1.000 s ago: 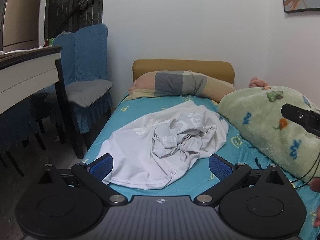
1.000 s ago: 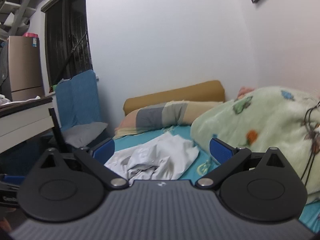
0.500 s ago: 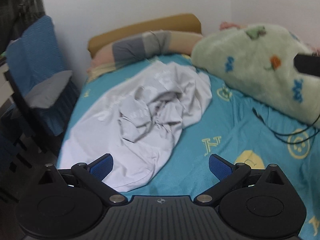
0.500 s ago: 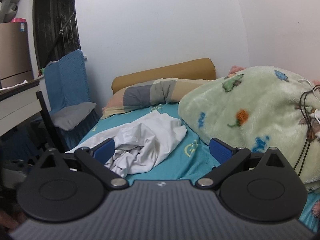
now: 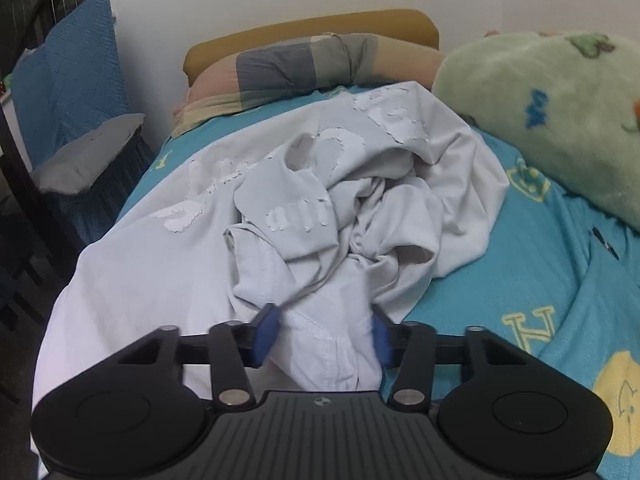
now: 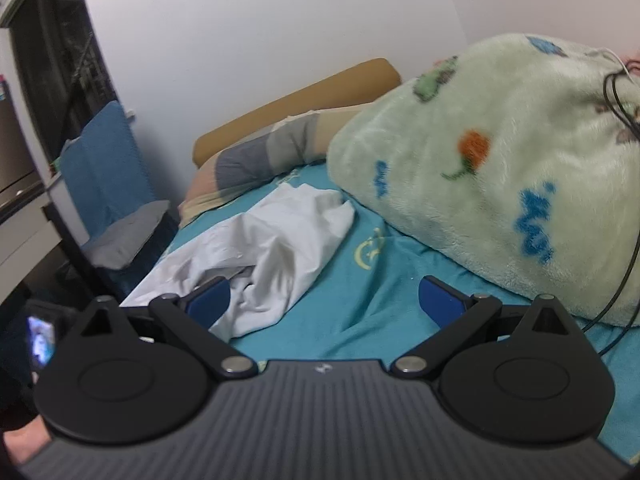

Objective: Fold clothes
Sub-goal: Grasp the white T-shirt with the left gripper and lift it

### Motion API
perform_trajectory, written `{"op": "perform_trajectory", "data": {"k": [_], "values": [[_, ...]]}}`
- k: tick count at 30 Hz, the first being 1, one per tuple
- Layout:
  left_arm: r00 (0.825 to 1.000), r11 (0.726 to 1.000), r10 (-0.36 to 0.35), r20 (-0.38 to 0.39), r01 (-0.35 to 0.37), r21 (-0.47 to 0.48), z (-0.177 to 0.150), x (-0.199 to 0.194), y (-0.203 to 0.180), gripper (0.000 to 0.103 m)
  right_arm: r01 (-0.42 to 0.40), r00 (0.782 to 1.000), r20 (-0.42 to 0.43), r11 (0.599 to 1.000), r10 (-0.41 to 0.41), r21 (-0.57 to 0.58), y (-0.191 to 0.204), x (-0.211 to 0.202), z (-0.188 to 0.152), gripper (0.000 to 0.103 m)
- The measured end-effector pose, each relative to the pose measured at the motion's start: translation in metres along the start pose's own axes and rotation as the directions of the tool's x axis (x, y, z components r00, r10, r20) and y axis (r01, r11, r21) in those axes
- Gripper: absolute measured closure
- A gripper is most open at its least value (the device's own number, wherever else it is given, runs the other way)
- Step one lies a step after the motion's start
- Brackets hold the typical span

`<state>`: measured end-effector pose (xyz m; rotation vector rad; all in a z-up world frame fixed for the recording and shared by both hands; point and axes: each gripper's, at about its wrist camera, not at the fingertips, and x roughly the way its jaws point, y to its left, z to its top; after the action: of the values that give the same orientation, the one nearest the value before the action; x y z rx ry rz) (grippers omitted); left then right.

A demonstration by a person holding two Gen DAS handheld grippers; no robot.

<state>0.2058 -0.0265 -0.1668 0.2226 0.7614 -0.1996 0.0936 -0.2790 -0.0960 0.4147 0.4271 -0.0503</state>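
Jaws of left gripper (image 5: 322, 334) just closing, pinching shirt (image 5: 280, 208) hem; right gripper (image 6: 325, 299) spread, shirt beside.

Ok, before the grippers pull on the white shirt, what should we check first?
1. left gripper has shirt cloth between its pads, jaws just been closing: ok.
2. Grip firm enough to lift: cannot tell.
3. right gripper open, nothing in it: ok.
4. Shirt spread flat for folding: not ok, bunched in the middle.
5. Bare bed sheet beside the shirt: ok.
6. Black cable apart from the shirt: ok.
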Motion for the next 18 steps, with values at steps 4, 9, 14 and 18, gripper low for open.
{"op": "perform_trajectory", "data": {"k": [4, 9, 14, 18], "values": [[1.0, 1.0, -0.001, -0.019, 0.001, -0.028, 0.023, -0.021, 0.017, 0.098, -0.003, 1.0, 0.007, 1.0, 0.004, -0.016, -0.002, 0.017, -0.006, 0.0], [0.999, 0.989, -0.014, 0.038, 0.019, -0.146, 0.046, -0.103, 0.066, 0.099, -0.024, 0.999, 0.031, 0.999, 0.025, -0.046, 0.0, 0.012, -0.01, 0.0], [0.999, 0.923, 0.038, 0.005, -0.033, -0.383, 0.023, -0.161, 0.106, 0.099, -0.036, 0.998, 0.038, 0.992, 0.04, -0.118, 0.02, 0.006, -0.013, 0.0], [1.0, 0.842, 0.009, -0.03, -0.024, -0.539, 0.001, -0.167, 0.126, 0.099, -0.079, 0.996, -0.052, 0.973, 0.07, -0.216, 0.053, 0.02, -0.02, 0.0]]}}
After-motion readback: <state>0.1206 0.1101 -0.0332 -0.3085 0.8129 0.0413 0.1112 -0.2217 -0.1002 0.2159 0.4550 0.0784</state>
